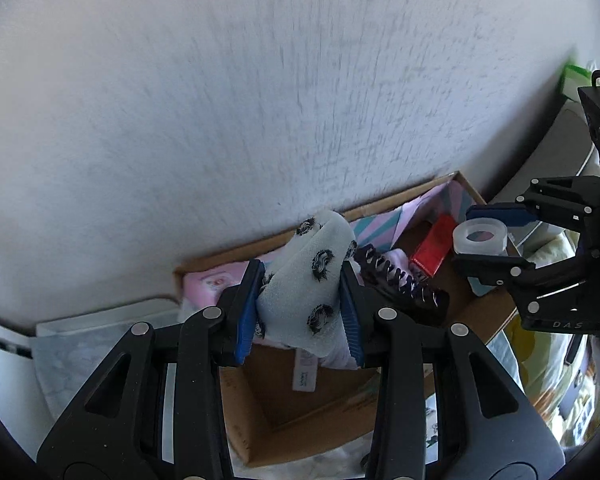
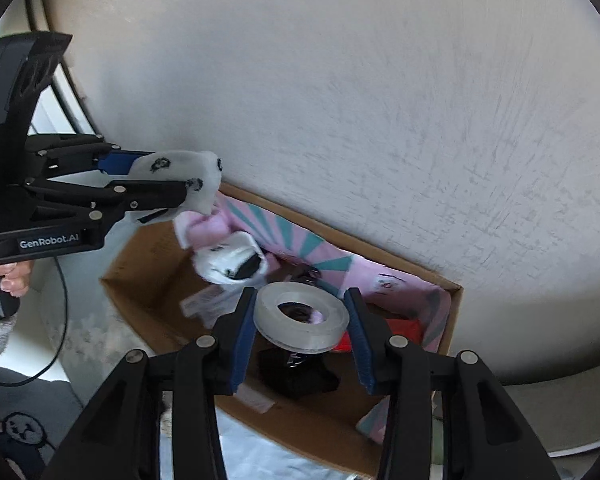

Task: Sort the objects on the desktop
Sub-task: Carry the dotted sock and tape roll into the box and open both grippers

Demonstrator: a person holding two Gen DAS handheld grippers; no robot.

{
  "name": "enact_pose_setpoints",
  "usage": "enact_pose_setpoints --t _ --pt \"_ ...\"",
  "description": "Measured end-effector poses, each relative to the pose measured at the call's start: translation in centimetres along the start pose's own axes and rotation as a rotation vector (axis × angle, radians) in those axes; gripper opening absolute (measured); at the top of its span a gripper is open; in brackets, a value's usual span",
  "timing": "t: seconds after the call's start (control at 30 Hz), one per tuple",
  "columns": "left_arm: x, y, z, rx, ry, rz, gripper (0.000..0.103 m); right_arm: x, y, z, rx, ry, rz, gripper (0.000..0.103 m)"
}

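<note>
My left gripper (image 1: 302,278) is shut on a white sock with black fuzzy spots (image 1: 320,264), held above an open cardboard box (image 1: 328,420). The right wrist view shows that left gripper (image 2: 168,178) from the side, with the sock (image 2: 180,168) hanging over the box's far left corner. My right gripper (image 2: 301,300) is shut on a clear roll of tape (image 2: 300,328) over the middle of the box (image 2: 148,280). From the left wrist view, the right gripper (image 1: 466,236) and its tape roll (image 1: 480,240) hang over the box's right end.
Inside the box lie a red packet (image 1: 430,254), a black claw clip (image 1: 400,284), pink-and-teal paper (image 2: 300,240) and another white sock (image 2: 232,260). A rough white wall (image 1: 260,100) stands right behind the box. A hand (image 2: 16,276) and a cable (image 2: 62,320) are at the left.
</note>
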State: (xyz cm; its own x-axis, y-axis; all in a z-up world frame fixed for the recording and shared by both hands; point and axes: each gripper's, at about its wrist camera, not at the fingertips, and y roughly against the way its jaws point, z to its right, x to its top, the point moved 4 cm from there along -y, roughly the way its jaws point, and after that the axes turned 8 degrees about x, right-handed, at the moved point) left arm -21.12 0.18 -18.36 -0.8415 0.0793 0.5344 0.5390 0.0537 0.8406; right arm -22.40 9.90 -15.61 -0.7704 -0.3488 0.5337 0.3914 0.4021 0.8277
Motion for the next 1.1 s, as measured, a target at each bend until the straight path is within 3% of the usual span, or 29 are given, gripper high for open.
enact_pose_setpoints --t 0.2,0.67,0.73,0.77,0.8,0.83,0.87,0.97,1.1 --pt "-0.3 -2.2 0.6 -0.002 -0.011 -0.050 0.034 -0.6 -1.6 1.1 0.020 -0.009 -0.036 0.040" --pt "0.3 -4.0 0.5 0.006 -0.036 -0.070 0.034 0.4 -3.1 1.9 0.014 -0.018 -0.055 0.040" --pt "0.3 -4.2 0.4 0.017 -0.046 -0.069 0.042 0.6 -3.6 2.1 0.002 -0.027 -0.070 0.042" --pt "0.2 -4.2 0.4 0.026 -0.045 -0.075 0.062 0.6 -3.8 2.3 -0.001 -0.037 -0.082 0.054" --pt "0.0 -4.1 0.2 0.038 -0.038 -0.085 0.097 0.6 -4.0 2.5 -0.011 -0.049 -0.085 0.064" --pt "-0.1 -3.8 -0.1 0.060 -0.031 -0.082 0.103 0.6 -3.9 2.6 -0.025 -0.061 -0.078 0.089" --pt "-0.2 -3.4 -0.3 0.067 -0.027 -0.062 0.103 0.5 -3.7 2.7 -0.030 -0.069 -0.069 0.103" --pt "-0.4 -1.6 -1.6 0.017 0.017 -0.008 0.103 0.0 -2.3 2.7 0.031 -0.101 -0.026 0.103" --pt "-0.3 0.7 -3.2 0.025 0.046 0.035 0.103 -0.7 -0.2 2.7 0.002 -0.104 0.010 0.103"
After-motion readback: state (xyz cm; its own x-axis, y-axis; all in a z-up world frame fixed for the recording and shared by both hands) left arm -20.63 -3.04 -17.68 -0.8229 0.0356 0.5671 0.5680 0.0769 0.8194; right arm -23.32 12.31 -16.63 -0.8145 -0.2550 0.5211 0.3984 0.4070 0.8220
